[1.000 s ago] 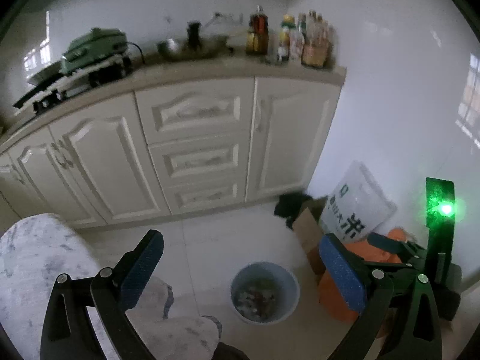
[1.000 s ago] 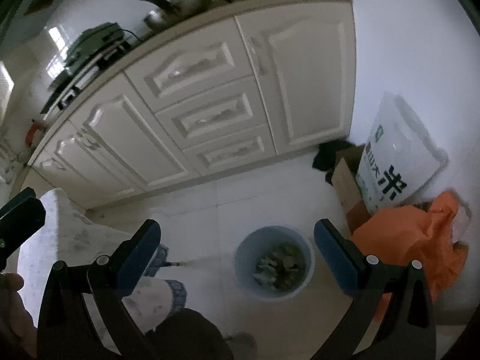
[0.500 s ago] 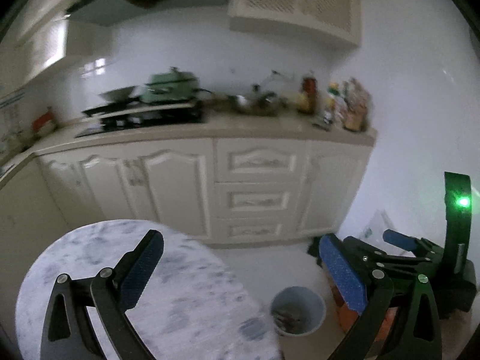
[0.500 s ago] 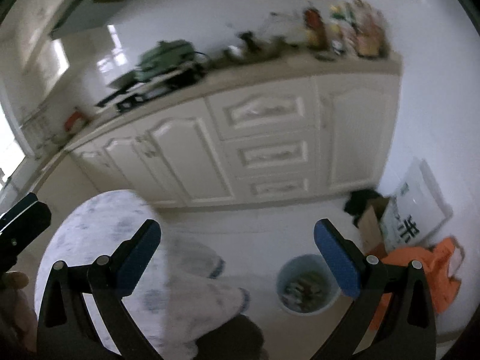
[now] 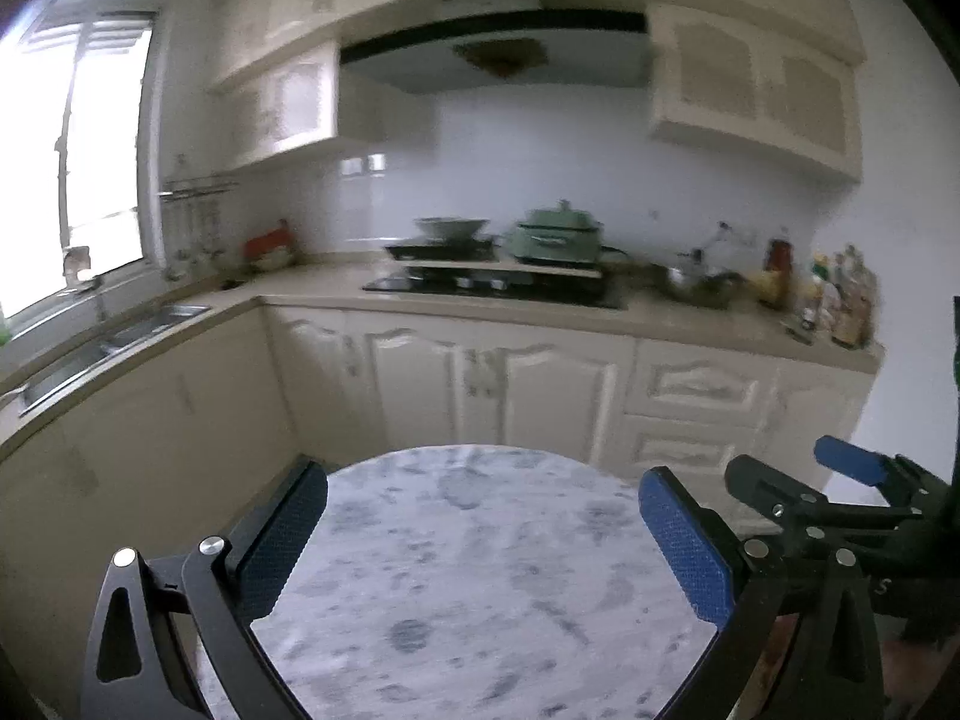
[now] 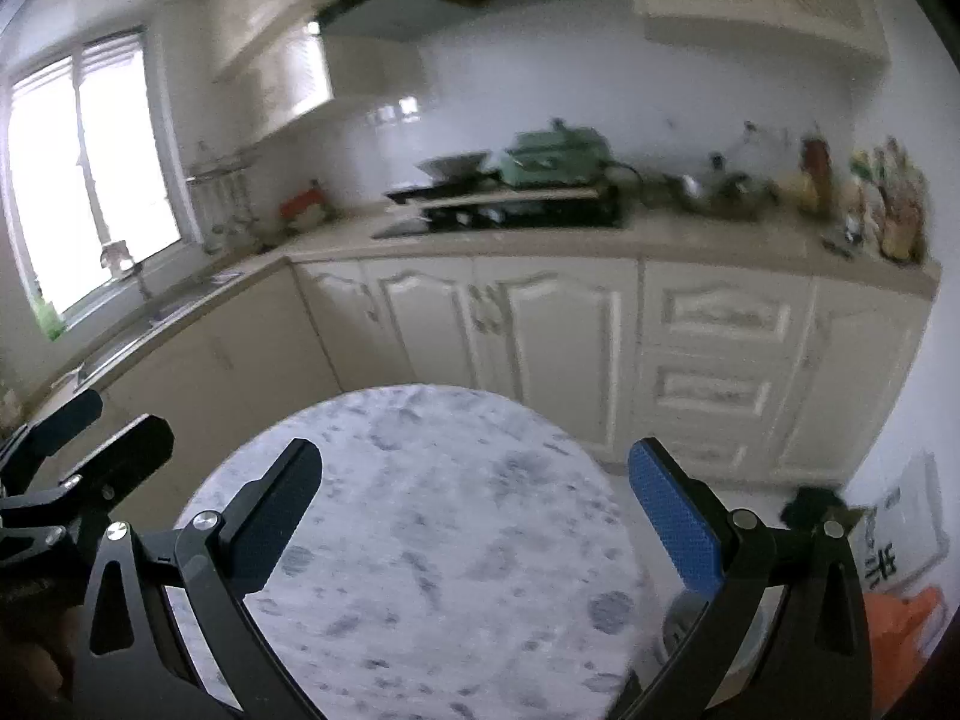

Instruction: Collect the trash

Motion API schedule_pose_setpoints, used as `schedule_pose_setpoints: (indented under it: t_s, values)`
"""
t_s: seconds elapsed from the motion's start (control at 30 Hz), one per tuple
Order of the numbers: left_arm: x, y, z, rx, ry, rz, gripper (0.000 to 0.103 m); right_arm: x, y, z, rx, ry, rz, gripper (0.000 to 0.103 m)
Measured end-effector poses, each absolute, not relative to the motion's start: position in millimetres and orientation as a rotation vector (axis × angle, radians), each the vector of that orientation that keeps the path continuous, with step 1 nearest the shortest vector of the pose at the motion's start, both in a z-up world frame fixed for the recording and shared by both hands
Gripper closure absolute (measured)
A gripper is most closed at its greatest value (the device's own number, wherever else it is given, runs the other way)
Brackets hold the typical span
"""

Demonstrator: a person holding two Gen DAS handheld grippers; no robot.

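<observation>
bin (image 6: 678,630) mostly hidden behind table (image 6: 420,540), countertop bottles (image 6: 894,204) blurred

Right gripper (image 6: 474,516), jaws spread wide and empty, hovers over the round marble table (image 6: 432,540)

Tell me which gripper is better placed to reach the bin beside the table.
Right, probably. The bin shows just past the table edge, low beside the right gripper; the left gripper, further left, has no bin in view. Both are open and empty.
</observation>
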State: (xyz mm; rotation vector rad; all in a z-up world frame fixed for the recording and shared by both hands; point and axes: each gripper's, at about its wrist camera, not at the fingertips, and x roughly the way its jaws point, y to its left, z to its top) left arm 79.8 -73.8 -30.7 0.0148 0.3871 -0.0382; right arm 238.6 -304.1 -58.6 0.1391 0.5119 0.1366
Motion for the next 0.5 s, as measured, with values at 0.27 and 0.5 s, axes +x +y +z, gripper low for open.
schedule_pose_setpoints:
  t_s: [0.27, 0.5]
  values:
    - [20, -67, -17, 0.006, 0.353, 0.059, 0.001, 221, -249, -42, 0.082, 0.468, 0.184, 0.000]
    - [7, -62, -11, -0.031, 0.339, 0.088, 0.001, 209, -231, -37, 0.043, 0.445, 0.194, 0.000]
